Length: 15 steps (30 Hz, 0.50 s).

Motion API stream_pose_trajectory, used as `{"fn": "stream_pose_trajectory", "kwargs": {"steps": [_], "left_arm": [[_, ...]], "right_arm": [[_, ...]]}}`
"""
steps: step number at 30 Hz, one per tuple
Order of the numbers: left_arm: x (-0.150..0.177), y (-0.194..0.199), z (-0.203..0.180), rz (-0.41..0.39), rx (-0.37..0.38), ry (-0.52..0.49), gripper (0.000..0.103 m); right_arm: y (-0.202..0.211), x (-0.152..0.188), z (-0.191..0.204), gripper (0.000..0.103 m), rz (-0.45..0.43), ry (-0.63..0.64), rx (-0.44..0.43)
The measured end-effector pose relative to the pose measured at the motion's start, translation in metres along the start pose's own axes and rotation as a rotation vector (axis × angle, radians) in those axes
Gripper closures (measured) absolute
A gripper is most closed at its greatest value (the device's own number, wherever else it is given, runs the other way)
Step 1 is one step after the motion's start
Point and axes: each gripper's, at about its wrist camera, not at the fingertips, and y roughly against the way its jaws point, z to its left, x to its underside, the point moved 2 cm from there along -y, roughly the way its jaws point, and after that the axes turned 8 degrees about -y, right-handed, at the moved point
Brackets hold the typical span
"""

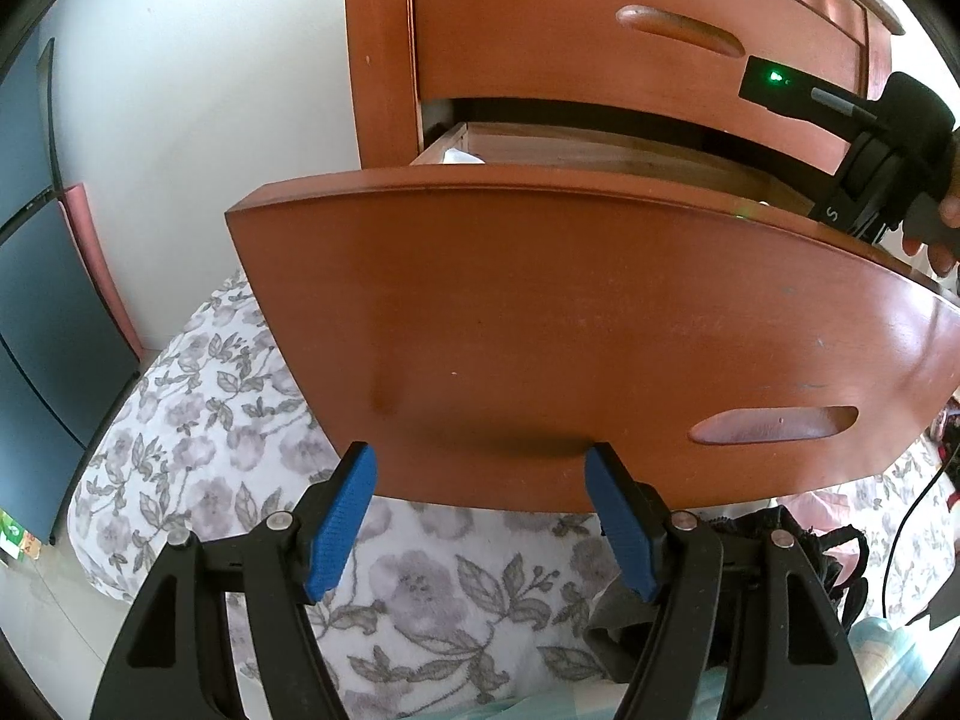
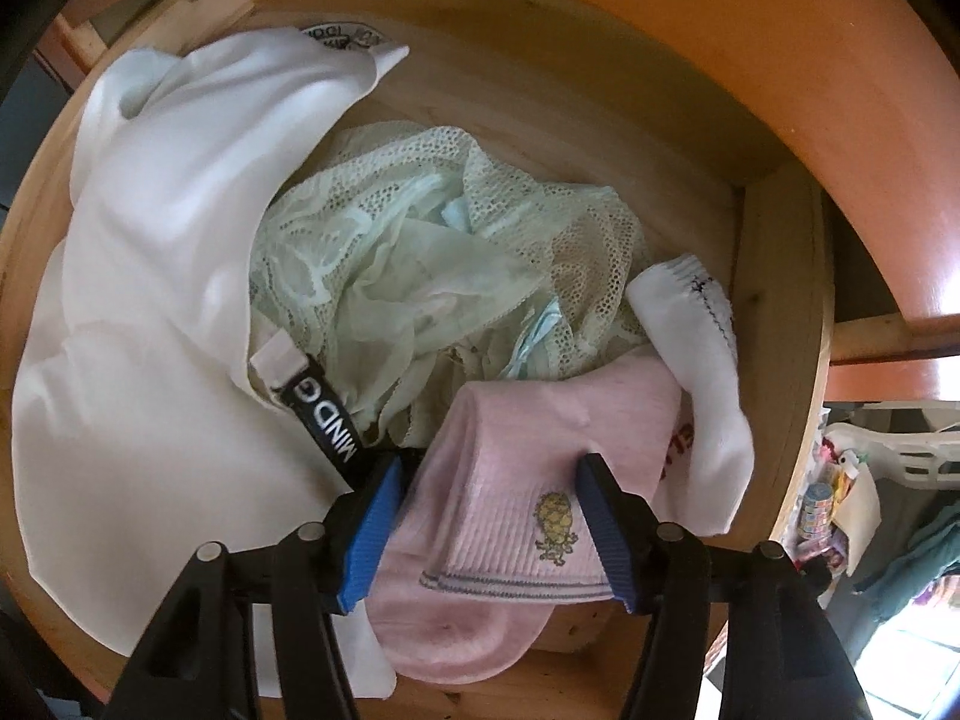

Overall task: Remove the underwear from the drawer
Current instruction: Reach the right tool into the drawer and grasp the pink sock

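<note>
Two grippers in use. Left gripper (image 1: 480, 516): jaws apart, empty, hovering just before pulled-out drawer front (image 1: 570, 330), above floral bedspread (image 1: 240, 450). Right gripper (image 2: 486, 525): jaws spread, straddling pink sock (image 2: 498, 480) inside drawer (image 2: 774, 312); whether pads press it, cannot tell. Beyond: pale green lace underwear (image 2: 432, 258) mid-drawer, white sock (image 2: 702, 372) at right, white garment (image 2: 150, 300) at left with black strap (image 2: 324, 420).

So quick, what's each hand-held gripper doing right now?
Left hand-held gripper: open, empty, at the drawer front.
Right hand-held gripper: open, straddling the pink sock, not squeezing it.
</note>
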Motion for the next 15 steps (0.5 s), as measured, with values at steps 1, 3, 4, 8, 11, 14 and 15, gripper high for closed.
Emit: {"fn": "stream_pose_trajectory", "kwargs": {"steps": [1,3,4,8,11,14,15], "left_arm": [[0.000,0.000,0.000,0.000,0.001,0.000,0.030],[0.000,0.000,0.000,0.001,0.002,0.000,0.030],[0.000,0.000,0.000,0.002,0.004,0.001,0.030],[0.001,-0.002,0.001,0.006,0.010,0.002,0.030],[0.001,-0.003,0.002,0.009,0.014,0.004,0.030],[0.001,-0.004,0.003,0.011,0.016,0.005,0.030],[0.001,-0.004,0.003,0.012,0.017,0.005,0.030]], "right_arm": [[0.000,0.000,0.003,0.038,0.000,0.004,0.006],[0.001,0.003,0.005,0.038,-0.002,0.011,0.020],[0.000,0.003,0.008,0.038,-0.002,0.010,0.027],[0.000,0.007,0.011,0.040,-0.009,0.003,0.037],[0.002,0.011,0.005,0.040,-0.015,-0.015,0.031],[0.007,0.015,-0.002,0.040,-0.027,-0.034,0.024],[0.010,0.016,-0.004,0.040,-0.032,-0.041,0.020]]}}
